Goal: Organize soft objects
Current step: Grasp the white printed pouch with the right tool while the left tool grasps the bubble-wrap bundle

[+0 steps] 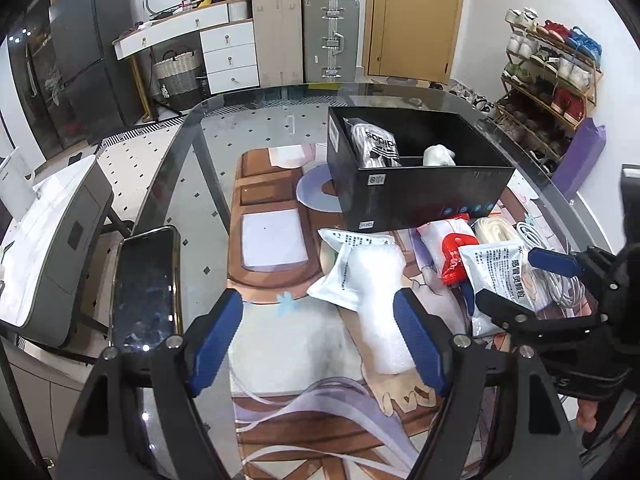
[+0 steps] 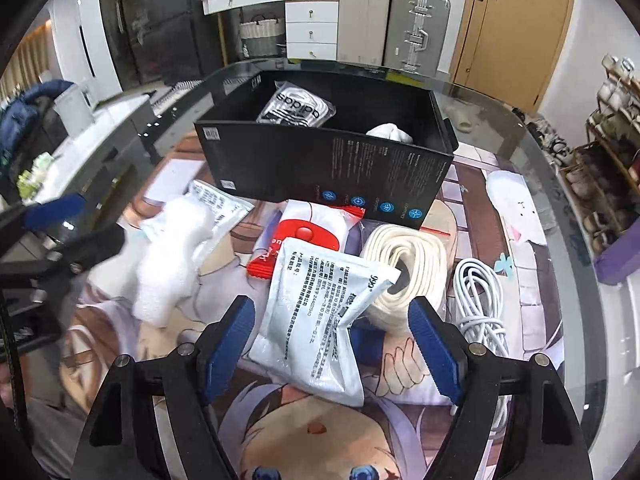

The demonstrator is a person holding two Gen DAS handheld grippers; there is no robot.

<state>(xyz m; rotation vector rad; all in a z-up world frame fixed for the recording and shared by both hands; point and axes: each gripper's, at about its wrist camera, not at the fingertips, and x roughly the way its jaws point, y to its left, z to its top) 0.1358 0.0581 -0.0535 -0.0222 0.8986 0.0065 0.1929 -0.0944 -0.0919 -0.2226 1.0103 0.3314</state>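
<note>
White printed pouch (image 2: 316,320): soft, flat, lying on the desk between the spread jaws of the right gripper (image 2: 332,344), which are wide open and hold nothing; whether a pad touches it cannot be told. Behind it, a coil of cream rope (image 2: 408,268), a red-and-white packet (image 2: 312,232) and a bundle of white cable (image 2: 480,300), all close together. To the left, a white foam wrap (image 1: 372,280) on a second printed pouch (image 1: 352,240), lying ahead of the left gripper (image 1: 320,332), likewise wide open and empty. Black box (image 2: 320,160), open-topped, just behind the pile; holds a bagged item with striped logo (image 2: 296,110) and a white soft piece (image 2: 390,134). Handling advice: close on the pouch's middle, lift clear of the rope, lower into the box's free space. Desk (image 1: 208,184): glass top over a cartoon-printed mat (image 2: 304,432); phone (image 1: 146,288) at its left edge. Room: suitcases (image 1: 304,40), white drawers (image 1: 230,56), wooden door (image 1: 416,16), shoe rack (image 1: 552,76).
</note>
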